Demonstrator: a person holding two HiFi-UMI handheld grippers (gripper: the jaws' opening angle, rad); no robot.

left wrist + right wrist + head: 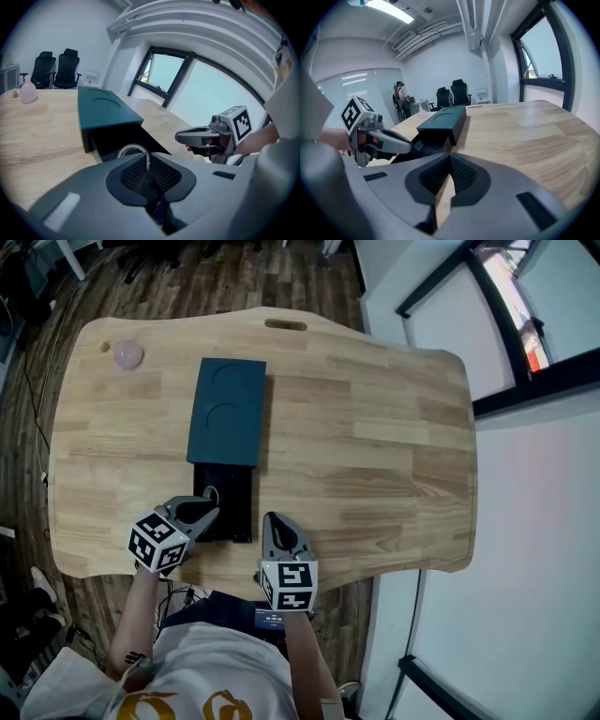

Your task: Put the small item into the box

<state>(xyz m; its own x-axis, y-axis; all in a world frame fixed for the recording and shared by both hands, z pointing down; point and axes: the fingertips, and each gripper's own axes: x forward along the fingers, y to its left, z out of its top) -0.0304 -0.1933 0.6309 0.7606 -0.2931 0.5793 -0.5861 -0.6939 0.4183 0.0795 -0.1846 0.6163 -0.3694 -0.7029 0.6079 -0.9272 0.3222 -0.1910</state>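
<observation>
My left claw (149,165) is pinched shut on the small ring (132,151). The ring sticks out at the tip of that claw, over the black tray (234,507) that slides out of the dark box (228,413). My right claw (449,158) is closed and holds nothing. It is just beside my left claw, over the bench (375,446).

grey left gripper (202,511) and right gripper (278,525), black mesh pads (161,176), white cubes (157,542) with black square markers; white t-shirt (214,679), gold print.
</observation>
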